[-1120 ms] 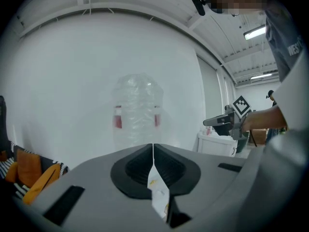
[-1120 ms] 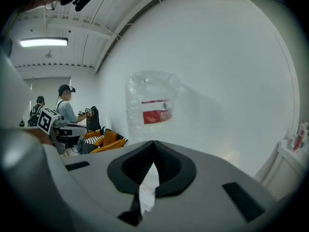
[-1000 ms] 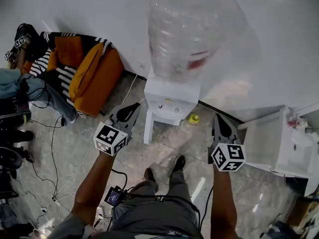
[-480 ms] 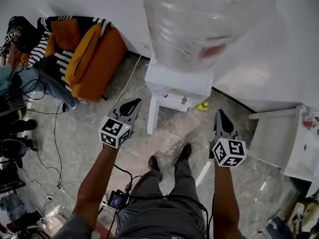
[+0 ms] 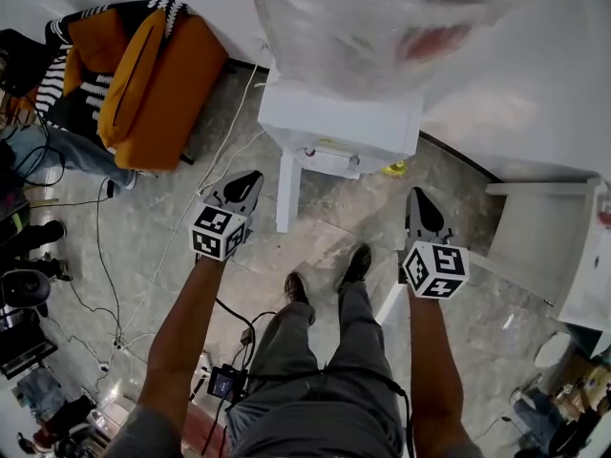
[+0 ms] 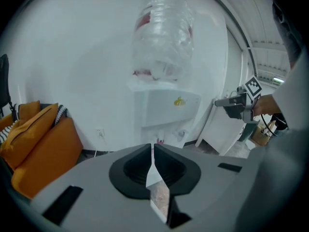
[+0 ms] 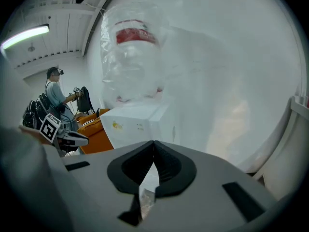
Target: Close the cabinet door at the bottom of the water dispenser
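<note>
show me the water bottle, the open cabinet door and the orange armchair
water bottle [image 5: 382, 17], head view, its clear side
cabinet door [image 5: 284, 194], head view, its outer edge
orange armchair [image 5: 177, 84], head view, its orange side

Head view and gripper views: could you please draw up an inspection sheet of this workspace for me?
Surface: grey-beige marbled stone floor.
Job's things: white water dispenser under a clear plastic bottle; its white bottom cabinet door stands open, edge towards the person.
Clutter: small yellow object on the floor beside the dispenser.
Grippers: left gripper and right gripper are both shut, empty and touching nothing.
Cables: thin black cables trail over the floor at left; white cord near the wall.
Surroundings: orange sofa, white furniture piece, white wall.
</note>
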The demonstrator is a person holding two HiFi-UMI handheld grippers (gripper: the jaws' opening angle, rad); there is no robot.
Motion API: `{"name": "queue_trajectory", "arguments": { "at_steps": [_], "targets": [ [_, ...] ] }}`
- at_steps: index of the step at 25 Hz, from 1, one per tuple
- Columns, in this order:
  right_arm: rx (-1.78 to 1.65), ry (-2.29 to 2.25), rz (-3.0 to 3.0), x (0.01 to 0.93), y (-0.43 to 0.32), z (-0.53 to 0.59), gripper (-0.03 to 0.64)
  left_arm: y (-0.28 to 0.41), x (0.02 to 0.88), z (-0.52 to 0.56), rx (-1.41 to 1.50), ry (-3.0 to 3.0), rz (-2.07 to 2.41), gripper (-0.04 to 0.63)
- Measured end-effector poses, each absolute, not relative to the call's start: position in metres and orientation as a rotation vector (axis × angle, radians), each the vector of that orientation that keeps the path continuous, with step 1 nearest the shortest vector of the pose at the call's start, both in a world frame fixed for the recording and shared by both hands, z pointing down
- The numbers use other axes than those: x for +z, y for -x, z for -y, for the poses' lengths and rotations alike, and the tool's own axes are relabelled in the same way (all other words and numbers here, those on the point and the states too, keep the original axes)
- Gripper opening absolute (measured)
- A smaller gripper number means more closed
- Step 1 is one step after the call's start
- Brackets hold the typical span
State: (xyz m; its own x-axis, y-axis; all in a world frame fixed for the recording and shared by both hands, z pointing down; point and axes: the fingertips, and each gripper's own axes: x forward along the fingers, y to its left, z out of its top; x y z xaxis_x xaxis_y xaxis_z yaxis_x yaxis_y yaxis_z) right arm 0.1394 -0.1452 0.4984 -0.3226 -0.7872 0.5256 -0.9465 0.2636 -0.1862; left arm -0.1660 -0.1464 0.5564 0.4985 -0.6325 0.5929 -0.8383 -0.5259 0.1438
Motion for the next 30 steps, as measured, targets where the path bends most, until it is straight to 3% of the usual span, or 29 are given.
{"name": "queue_trajectory", "arguments": {
  "at_steps": [12,21,30],
  "targets": [
    [0.729,-1.552,2.169,0.583,-0.136,0.143,0.026,0.184,0.683,0.13,0.747,-2.175,1.198,0.026],
    [0.752,-1.528,2.16,0.628,-0.13,0.135,0.026,0.191,0.766,0.107,0.762,-2.04,1.17,0.092],
    [0.761,-1.527,2.118,0.66,-0.144,0.123,0.026,0.191,0.839,0.089,0.785,-1.92,1.126,0.103]
  ]
}}
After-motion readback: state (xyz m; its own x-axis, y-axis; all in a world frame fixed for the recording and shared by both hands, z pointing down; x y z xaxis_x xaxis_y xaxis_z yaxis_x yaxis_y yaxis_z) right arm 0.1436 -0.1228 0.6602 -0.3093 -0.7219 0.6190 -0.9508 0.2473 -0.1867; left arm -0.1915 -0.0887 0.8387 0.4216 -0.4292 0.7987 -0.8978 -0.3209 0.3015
